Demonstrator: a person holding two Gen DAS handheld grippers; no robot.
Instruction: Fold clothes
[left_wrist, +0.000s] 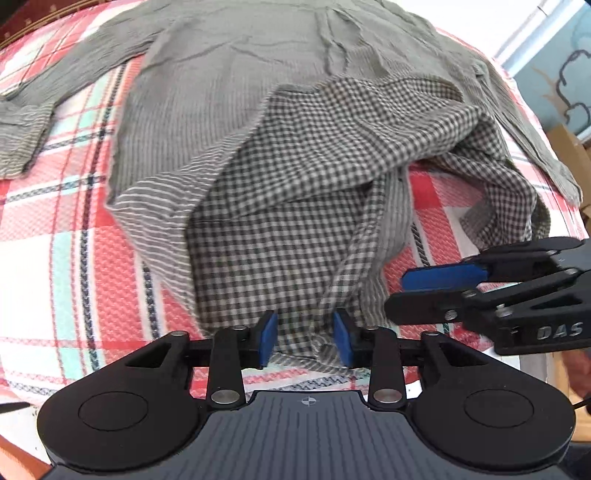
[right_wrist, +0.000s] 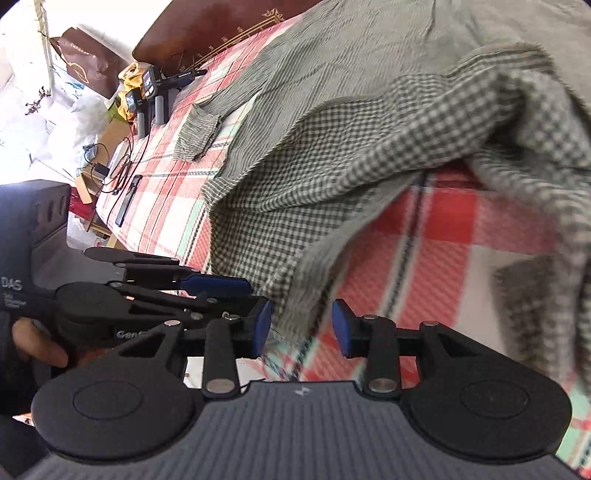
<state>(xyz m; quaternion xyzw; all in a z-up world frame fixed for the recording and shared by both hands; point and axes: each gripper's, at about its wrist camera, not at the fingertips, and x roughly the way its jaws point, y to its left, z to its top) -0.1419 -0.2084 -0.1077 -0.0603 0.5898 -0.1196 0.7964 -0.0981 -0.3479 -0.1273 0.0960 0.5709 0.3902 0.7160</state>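
A grey-green striped long-sleeved shirt (left_wrist: 229, 122) is spread on a red, white and mint plaid bedcover (left_wrist: 74, 258), its long axis running away from the grippers, one sleeve stretched out leftward. Its gingham-checked inside is seen where the hem is turned up. The left gripper (left_wrist: 306, 338) is parted, with hem fabric lying between its blue pads. The right gripper (right_wrist: 301, 326) is held open just beside the hem edge.

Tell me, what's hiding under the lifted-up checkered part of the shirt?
Under the raised checkered flap you can see the red plaid blanket. Deeper in, the fold covers everything, so nothing more can be seen.
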